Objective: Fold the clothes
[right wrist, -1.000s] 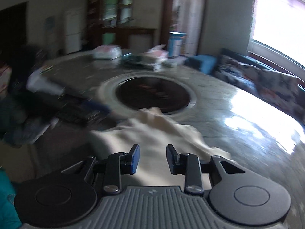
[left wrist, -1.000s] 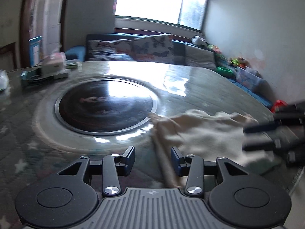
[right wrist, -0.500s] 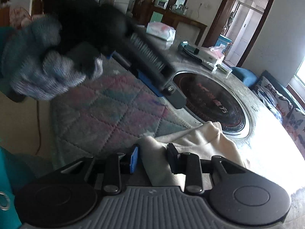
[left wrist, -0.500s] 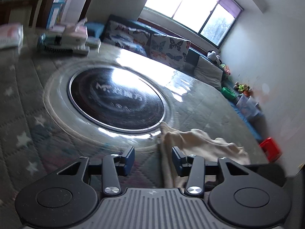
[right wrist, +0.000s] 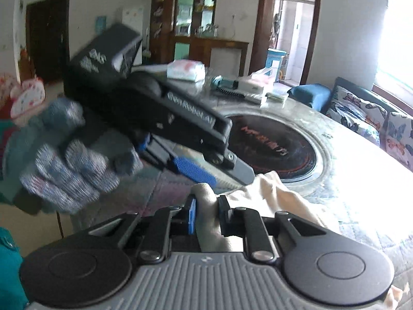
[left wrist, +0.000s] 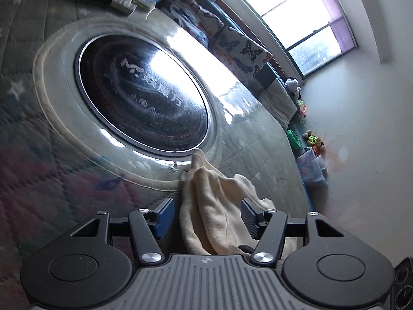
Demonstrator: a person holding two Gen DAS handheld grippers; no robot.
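A cream cloth (left wrist: 214, 206) lies bunched on the quilted table cover, next to the dark round glass plate. My left gripper (left wrist: 206, 217) is open, its jaws wide apart on either side of a fold of the cloth. In the right wrist view the cloth (right wrist: 273, 196) runs up between my right gripper (right wrist: 206, 214), whose jaws are shut on a fold of it. The left gripper also shows in the right wrist view (right wrist: 204, 173), tilted down over the cloth and held by a gloved hand (right wrist: 72, 165).
The dark round glass plate (left wrist: 139, 95) is set in the table's middle. A brush and tissue packs (right wrist: 232, 85) lie at the far side. A sofa with butterfly cushions (left wrist: 232, 44) stands under the window. A cabinet (right wrist: 196, 25) stands behind.
Both grippers came in onto the cloth. My right gripper's jaws closed on a fold. My left gripper tilted down and its jaws widened around the cloth.
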